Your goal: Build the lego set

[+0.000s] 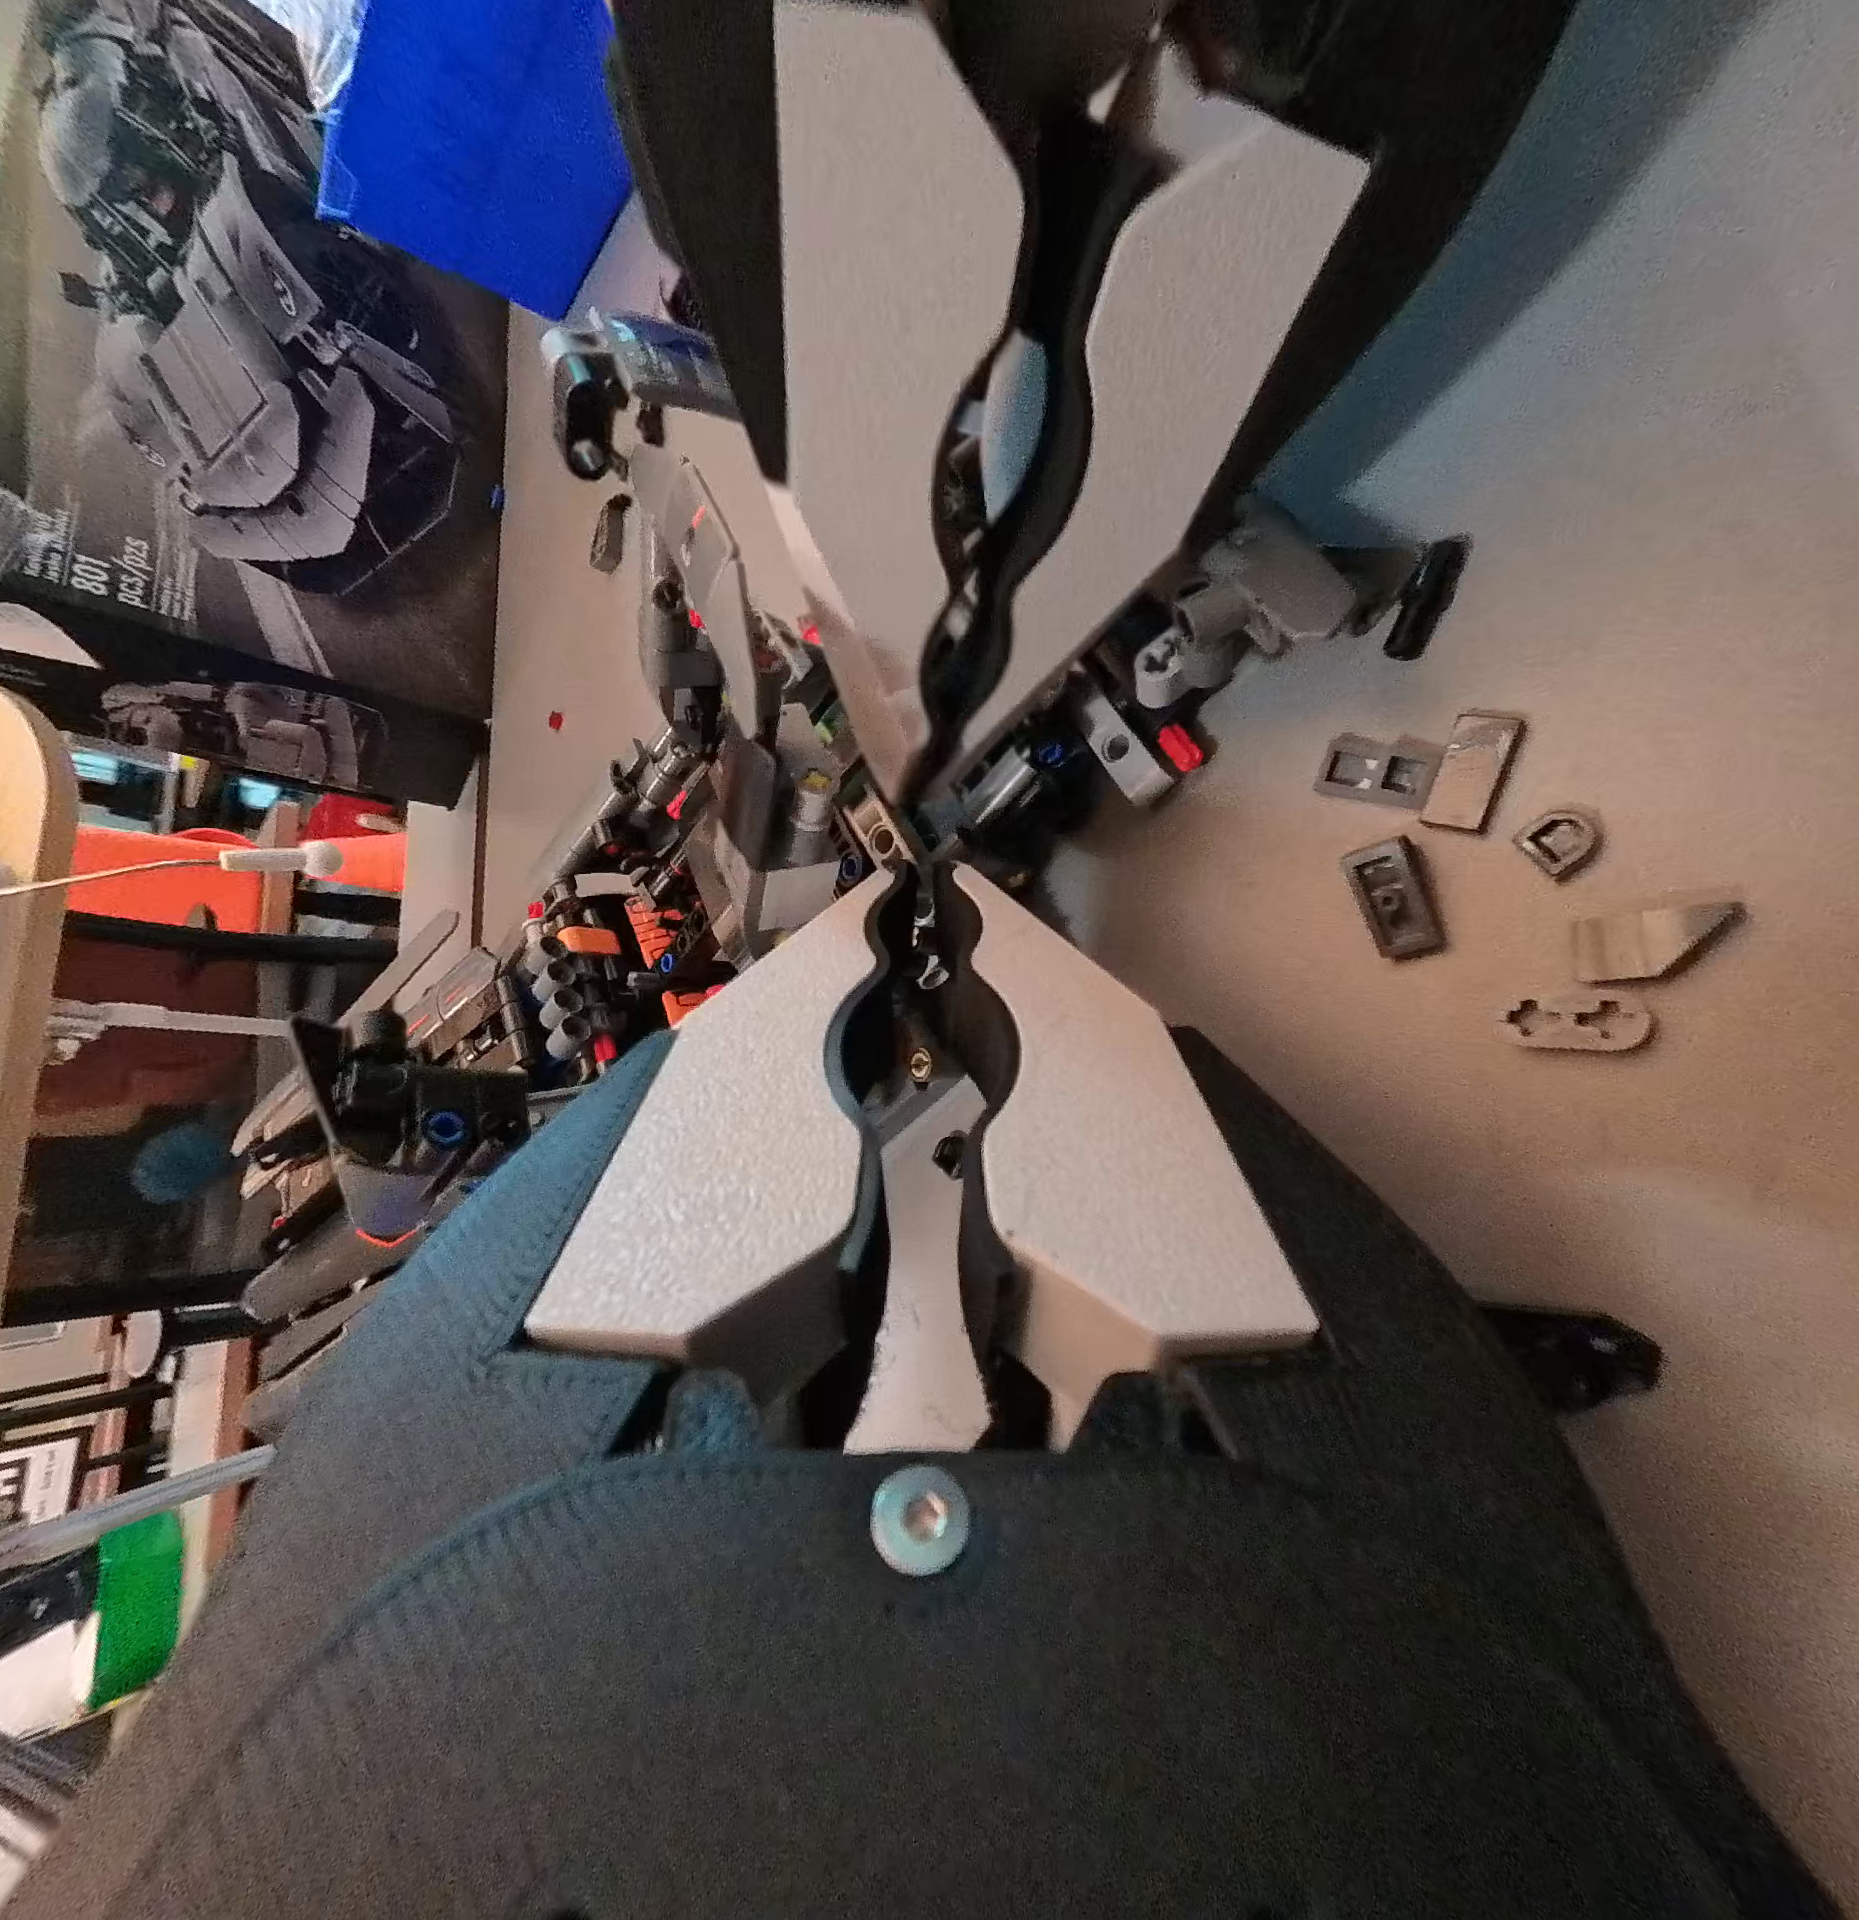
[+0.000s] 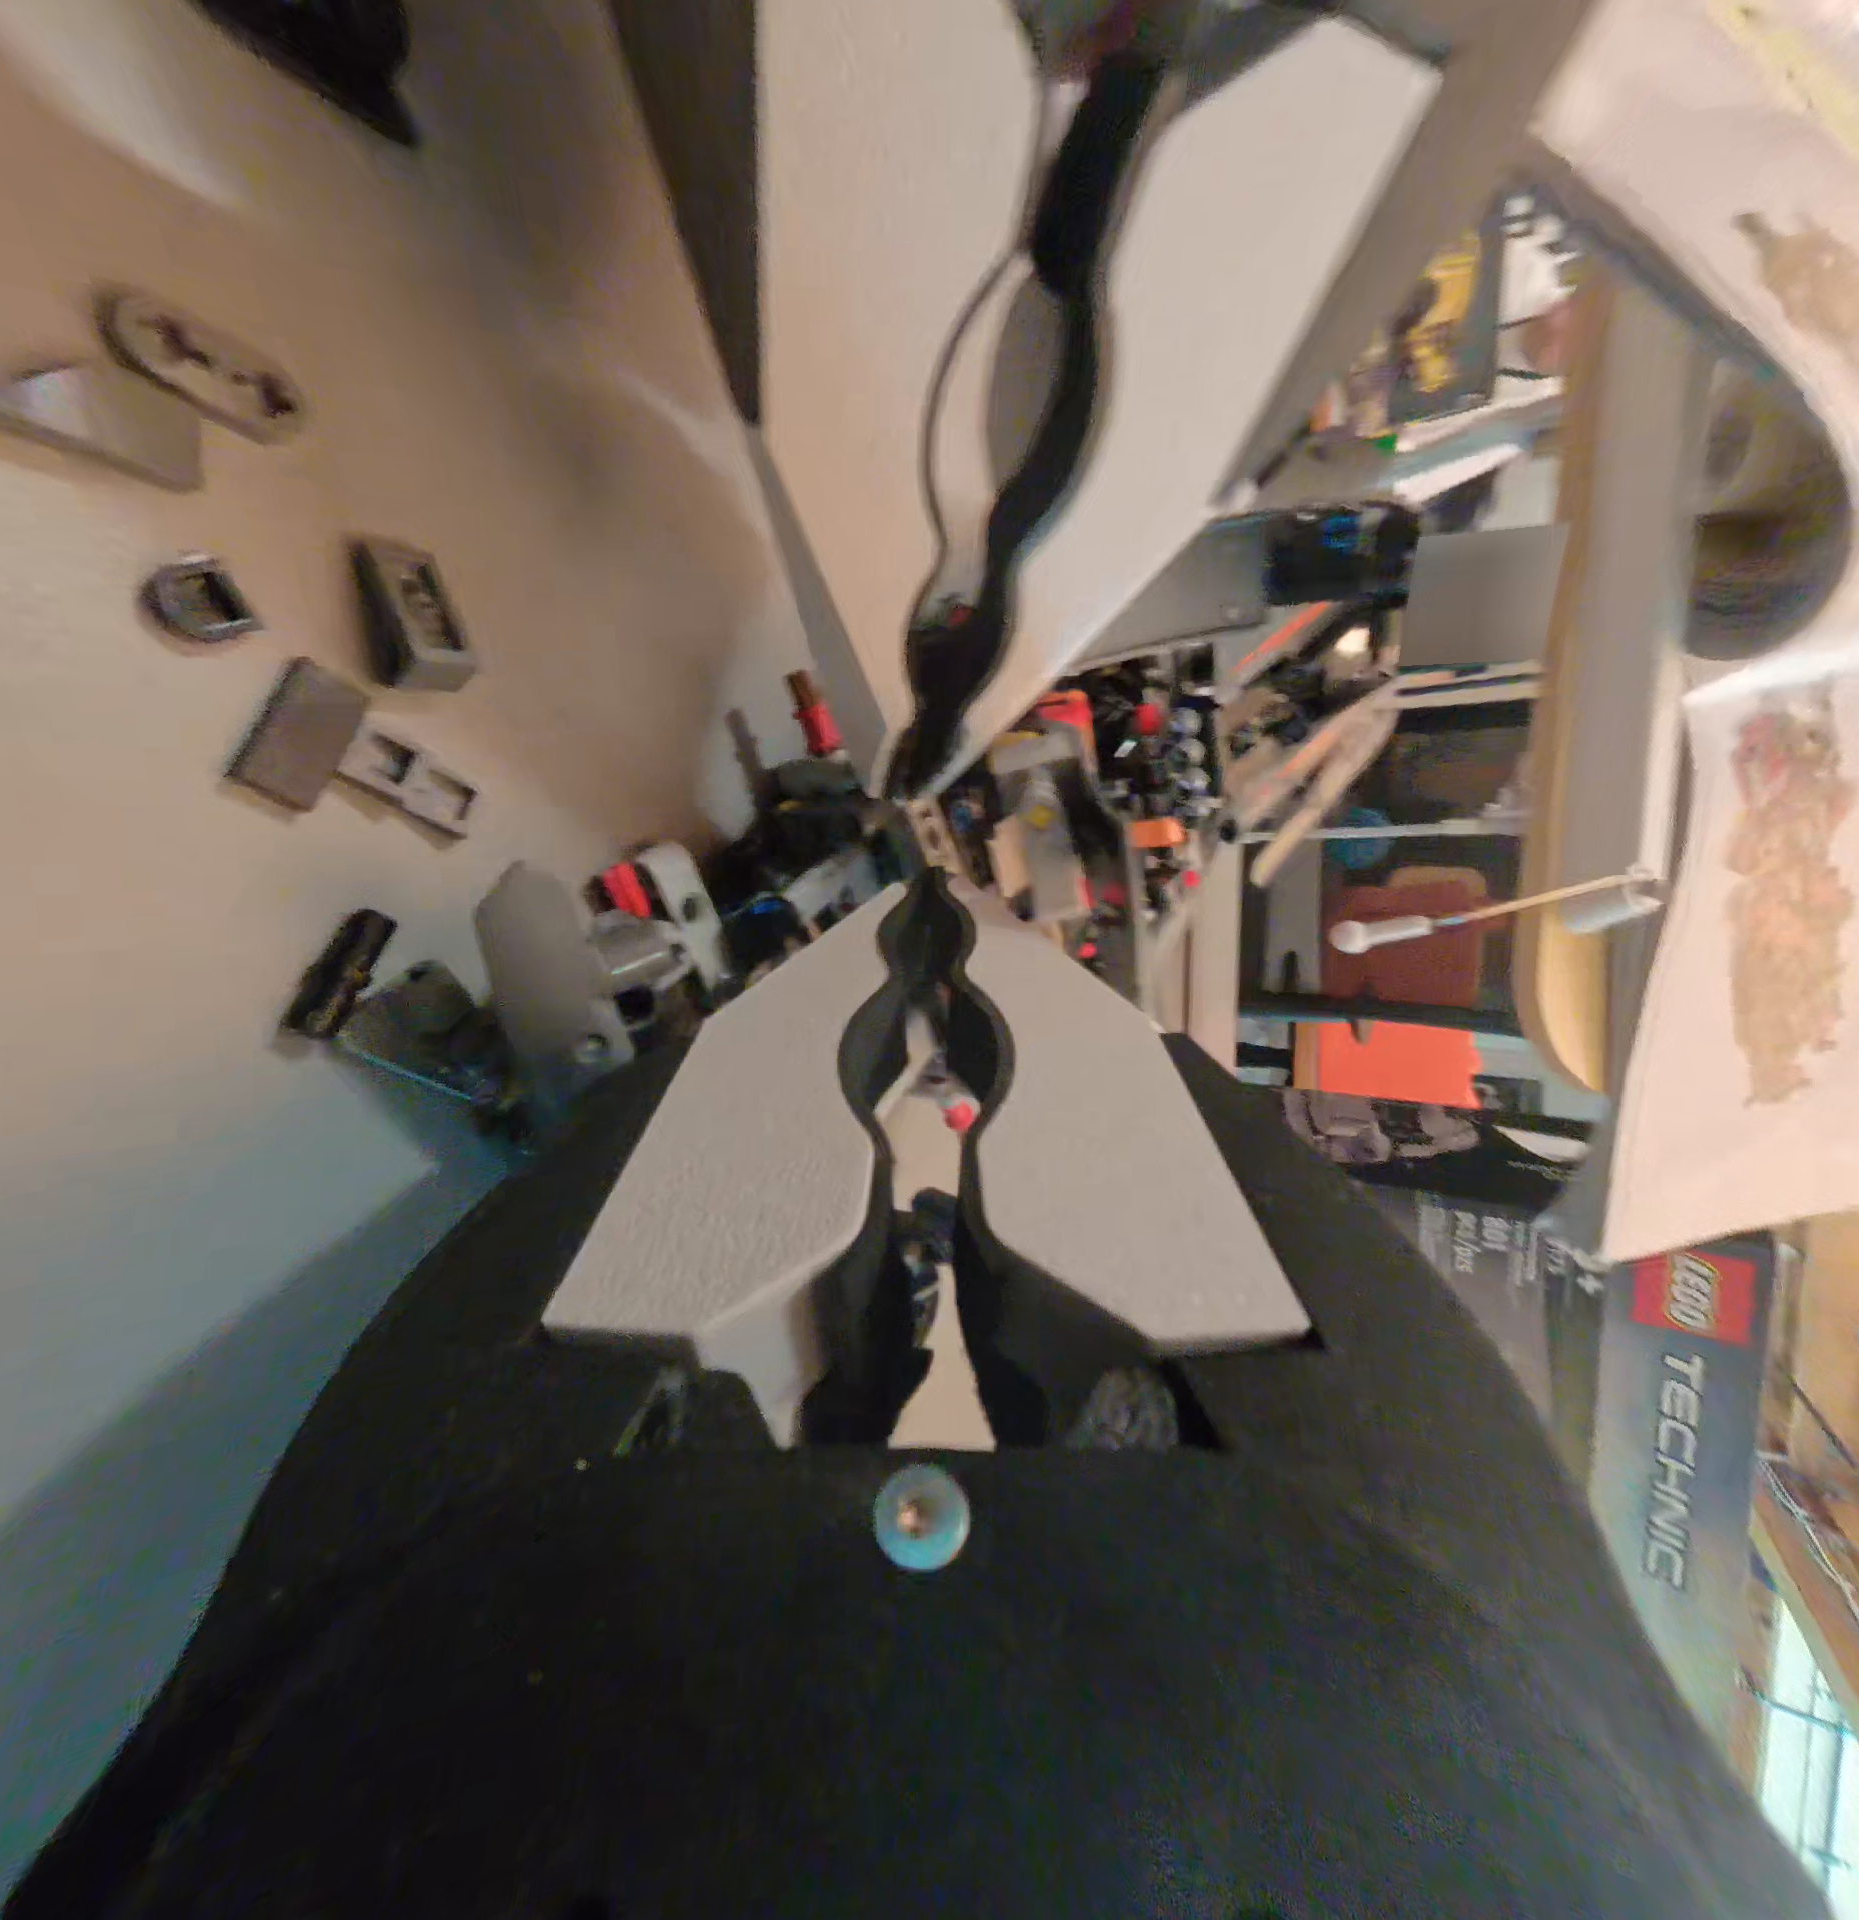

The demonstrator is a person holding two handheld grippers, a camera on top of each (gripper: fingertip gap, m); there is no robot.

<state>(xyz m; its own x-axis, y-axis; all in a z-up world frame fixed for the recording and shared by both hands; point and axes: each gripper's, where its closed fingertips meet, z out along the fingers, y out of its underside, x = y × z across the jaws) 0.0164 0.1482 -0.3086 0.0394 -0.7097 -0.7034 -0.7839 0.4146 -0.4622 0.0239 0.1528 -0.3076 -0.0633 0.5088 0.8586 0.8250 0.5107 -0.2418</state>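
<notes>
Both grippers meet tip to tip over the half-built lego model (image 1: 686, 852). Left gripper (image 1: 920, 883) has its fingers drawn narrow, almost touching, with small dark model parts showing in the slit between them; whether they truly pinch one I cannot tell. Right gripper (image 2: 920, 883) is likewise nearly closed, its tips right at the model (image 2: 1039, 821). Beyond the model, loose grey pieces (image 1: 1465, 769) lie scattered well apart on the pale table (image 1: 1631, 364). Farther from the model stands the dark set box (image 1: 250, 416).
</notes>
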